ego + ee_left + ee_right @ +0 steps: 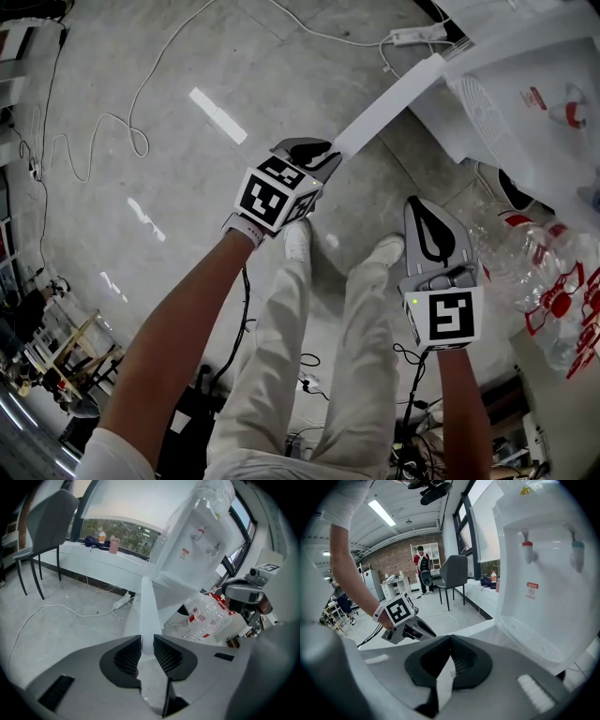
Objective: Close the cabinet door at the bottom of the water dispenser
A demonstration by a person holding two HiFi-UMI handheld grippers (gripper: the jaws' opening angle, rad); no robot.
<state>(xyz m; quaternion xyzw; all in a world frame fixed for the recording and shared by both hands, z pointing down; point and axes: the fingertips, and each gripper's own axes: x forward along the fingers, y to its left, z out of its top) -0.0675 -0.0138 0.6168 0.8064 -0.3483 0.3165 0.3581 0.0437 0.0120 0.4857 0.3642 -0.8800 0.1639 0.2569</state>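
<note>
A person stands on a grey concrete floor (141, 187) before a white water dispenser (525, 122) at the far right, a pair of tongs in each hand. The cabinet door (394, 98) at the dispenser's foot stands swung wide open, reaching out to the left from the cabinet. The left tongs (328, 155) are closed on the door's free edge, one ribbed pad lying against each face of the panel, as the left gripper view shows. The right tongs (424, 214) hang near the person's right shoe (386, 248), apart from the door, their jaws shut together with nothing between them. Clear plastic bottles (534, 272) with red labels lie heaped just right of the right tongs, beside the dispenser's base. A white power strip (417, 36) and its cable lie on the floor beyond the door, and a grey chair (47, 522) stands by the window at the far left.
</note>
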